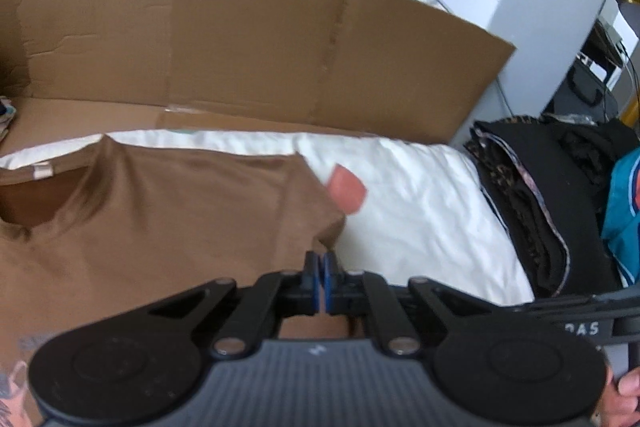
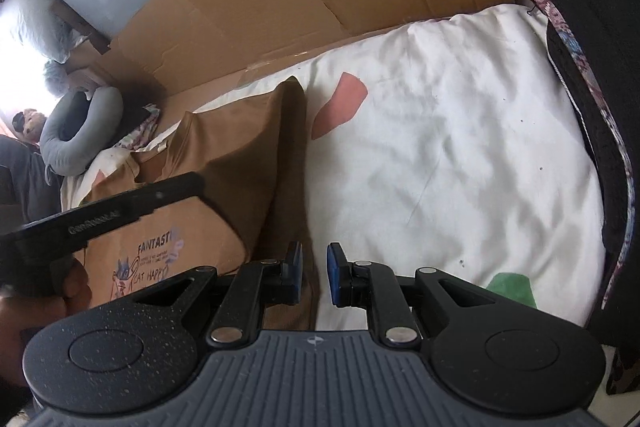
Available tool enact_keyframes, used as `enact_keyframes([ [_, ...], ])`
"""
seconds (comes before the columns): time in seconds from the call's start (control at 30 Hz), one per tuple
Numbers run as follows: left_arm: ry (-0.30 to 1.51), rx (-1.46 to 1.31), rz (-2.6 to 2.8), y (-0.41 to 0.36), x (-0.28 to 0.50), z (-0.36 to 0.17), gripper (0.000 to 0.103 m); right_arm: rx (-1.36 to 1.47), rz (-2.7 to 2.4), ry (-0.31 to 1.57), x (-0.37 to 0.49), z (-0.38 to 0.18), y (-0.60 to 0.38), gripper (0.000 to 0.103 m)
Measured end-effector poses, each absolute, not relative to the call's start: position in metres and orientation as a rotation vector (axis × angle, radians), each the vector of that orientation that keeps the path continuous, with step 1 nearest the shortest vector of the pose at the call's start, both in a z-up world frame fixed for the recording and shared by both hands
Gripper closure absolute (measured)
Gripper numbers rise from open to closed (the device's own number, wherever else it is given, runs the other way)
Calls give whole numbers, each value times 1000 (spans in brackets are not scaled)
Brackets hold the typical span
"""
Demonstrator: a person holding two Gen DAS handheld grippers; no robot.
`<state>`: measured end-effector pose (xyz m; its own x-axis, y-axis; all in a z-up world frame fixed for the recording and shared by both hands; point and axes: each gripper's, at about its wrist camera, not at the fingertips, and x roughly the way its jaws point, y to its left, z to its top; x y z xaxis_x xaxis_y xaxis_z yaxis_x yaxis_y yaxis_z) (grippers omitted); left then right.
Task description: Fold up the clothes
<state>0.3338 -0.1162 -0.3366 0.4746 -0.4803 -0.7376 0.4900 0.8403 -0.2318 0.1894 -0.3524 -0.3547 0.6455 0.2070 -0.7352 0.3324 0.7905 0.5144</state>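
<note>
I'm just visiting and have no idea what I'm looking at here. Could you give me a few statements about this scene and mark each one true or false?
1. The left tool is clamped shut on an edge of the brown T-shirt. True.
2. The brown T-shirt lies on a bare wooden floor. False: it lies on a white sheet with coloured patches.
3. A flattened cardboard sheet stands behind the bed. True.
4. The pile of dark clothes sits on top of the brown T-shirt. False: it lies apart, at the far side of the white sheet.
5. The right tool has its pads pressed tightly together. False: a gap shows between them.
</note>
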Motion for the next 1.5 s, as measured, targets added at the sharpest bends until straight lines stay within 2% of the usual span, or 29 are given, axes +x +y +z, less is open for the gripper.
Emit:
enact_keyframes([
  [0.37,892,-18,-539,-71,376,-361,100,588,-86,910,211,-351,-369,89],
  [1.03,941,-94,-526,-28,404,-376,100,570,-89,942,257,-376,-372,89],
  [1.17,953,-101,-506,-24,407,-377,100,573,-66,914,279,-379,-372,79],
  [1.4,969,-126,-464,-19,408,-379,100,575,-24,870,315,-381,-373,77],
  [1.5,971,-126,-447,-19,408,-379,100,576,-2,854,332,-384,-375,68],
])
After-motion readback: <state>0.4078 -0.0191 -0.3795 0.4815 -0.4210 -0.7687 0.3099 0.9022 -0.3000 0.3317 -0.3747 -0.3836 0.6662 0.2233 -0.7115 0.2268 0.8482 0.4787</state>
